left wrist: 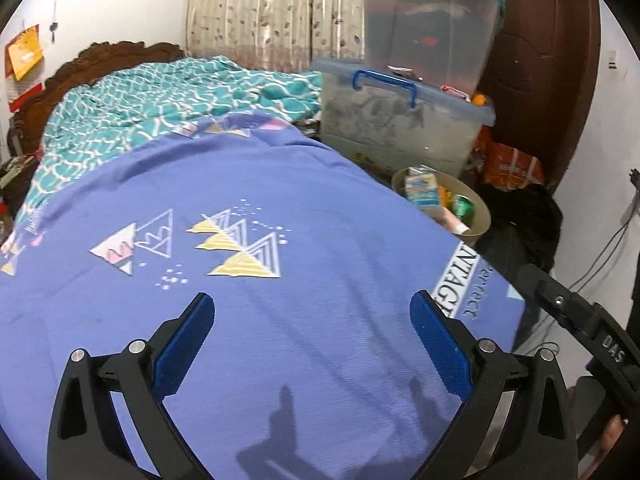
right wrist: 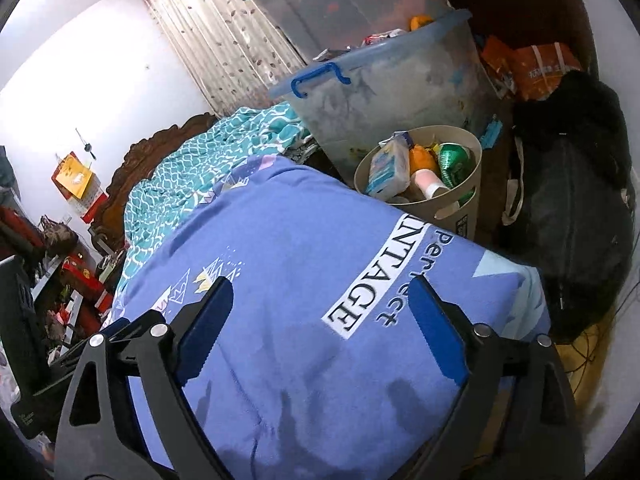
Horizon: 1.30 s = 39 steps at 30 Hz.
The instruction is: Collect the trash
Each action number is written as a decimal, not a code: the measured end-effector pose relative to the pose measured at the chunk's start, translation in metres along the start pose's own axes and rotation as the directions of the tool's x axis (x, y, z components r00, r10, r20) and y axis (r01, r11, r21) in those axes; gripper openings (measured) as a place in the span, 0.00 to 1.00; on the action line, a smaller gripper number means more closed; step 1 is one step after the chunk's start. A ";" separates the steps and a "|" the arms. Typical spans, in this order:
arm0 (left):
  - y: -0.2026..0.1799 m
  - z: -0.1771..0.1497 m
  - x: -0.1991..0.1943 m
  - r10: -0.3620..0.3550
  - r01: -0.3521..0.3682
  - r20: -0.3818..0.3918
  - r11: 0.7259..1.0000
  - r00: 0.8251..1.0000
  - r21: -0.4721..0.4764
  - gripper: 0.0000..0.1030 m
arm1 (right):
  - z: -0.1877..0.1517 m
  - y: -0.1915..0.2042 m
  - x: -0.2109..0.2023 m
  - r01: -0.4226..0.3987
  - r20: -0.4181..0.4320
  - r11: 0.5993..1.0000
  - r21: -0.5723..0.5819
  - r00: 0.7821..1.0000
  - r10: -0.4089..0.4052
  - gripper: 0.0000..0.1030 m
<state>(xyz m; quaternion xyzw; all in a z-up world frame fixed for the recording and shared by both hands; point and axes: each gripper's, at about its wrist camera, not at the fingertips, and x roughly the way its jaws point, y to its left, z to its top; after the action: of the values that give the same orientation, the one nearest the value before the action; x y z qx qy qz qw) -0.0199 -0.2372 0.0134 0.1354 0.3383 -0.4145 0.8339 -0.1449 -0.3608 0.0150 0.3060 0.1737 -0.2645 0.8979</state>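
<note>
A beige trash bin [left wrist: 486, 220] [right wrist: 452, 212] stands on the floor beyond the bed's far right corner. It holds a white and blue carton [right wrist: 386, 168] [left wrist: 420, 190], a green can [right wrist: 454, 162], an orange item [right wrist: 424, 158] and a pink-white bottle [right wrist: 430, 184]. My left gripper [left wrist: 313, 298] is open over the blue patterned bedsheet [left wrist: 280, 184], with nothing between its blue pads. My right gripper [right wrist: 321, 282] is open too, over the sheet's "VINTAGE" print, short of the bin and empty.
Two clear storage boxes [right wrist: 384, 92] [left wrist: 404, 120] are stacked behind the bin. A black bag [right wrist: 576, 216] and orange packets [right wrist: 536, 66] lie to its right. A teal blanket [left wrist: 160, 100] covers the far bed by a carved headboard [left wrist: 100, 56]. Cables [left wrist: 608, 248] run on the floor.
</note>
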 end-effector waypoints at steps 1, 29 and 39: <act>0.001 -0.001 -0.001 0.012 -0.012 0.004 1.000 1.000 0.001 0.92 | 0.000 0.002 -0.001 0.001 0.005 1.000 -0.002 1.000 -0.001 0.89; 0.033 -0.005 -0.019 0.114 -0.112 0.030 0.991 0.993 -0.072 0.92 | -0.011 0.028 -0.019 0.047 0.111 0.999 -0.011 0.993 -0.045 0.97; 0.036 -0.002 -0.036 0.217 -0.212 0.095 0.976 0.972 -0.057 0.92 | -0.013 0.034 -0.023 0.029 0.135 1.000 -0.005 0.990 -0.028 0.97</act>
<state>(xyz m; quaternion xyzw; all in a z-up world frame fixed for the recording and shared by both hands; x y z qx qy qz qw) -0.0075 -0.1924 0.0340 0.1305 0.2891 -0.3203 0.8926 -0.1451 -0.3211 0.0315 0.2817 0.1179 -0.2969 0.9048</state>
